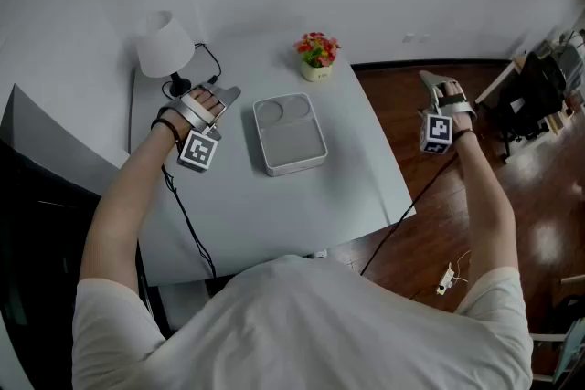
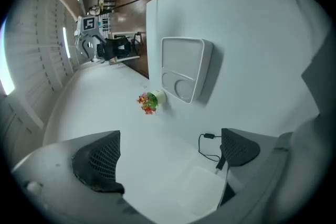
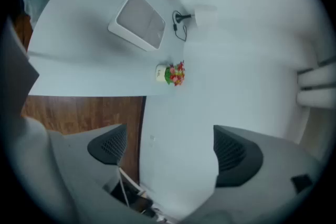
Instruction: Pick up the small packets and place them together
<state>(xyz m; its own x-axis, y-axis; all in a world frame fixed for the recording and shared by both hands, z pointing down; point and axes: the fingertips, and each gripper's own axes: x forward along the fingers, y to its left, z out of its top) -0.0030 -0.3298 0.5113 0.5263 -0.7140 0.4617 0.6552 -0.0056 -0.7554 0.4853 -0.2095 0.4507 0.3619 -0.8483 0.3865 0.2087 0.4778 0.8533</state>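
No small packet shows in any view. A white tray (image 1: pixel 290 134) (image 2: pixel 181 68) (image 3: pixel 139 21) with two round hollows lies empty on the middle of the white table (image 1: pixel 366 160). My left gripper (image 1: pixel 219 92) (image 2: pixel 168 157) hovers open over the table's left part, between the lamp and the tray, with nothing between its jaws. My right gripper (image 1: pixel 440 85) (image 3: pixel 172 152) is open and empty too. It hangs off the table's right edge, above the wooden floor (image 1: pixel 430 233).
A white lamp (image 1: pixel 164 46) with a black cable (image 2: pixel 207 144) stands at the table's far left corner. A small pot of red flowers (image 1: pixel 316 55) (image 2: pixel 149 101) (image 3: pixel 170 73) sits behind the tray. Chairs and gear (image 1: pixel 539 91) stand on the floor at the right.
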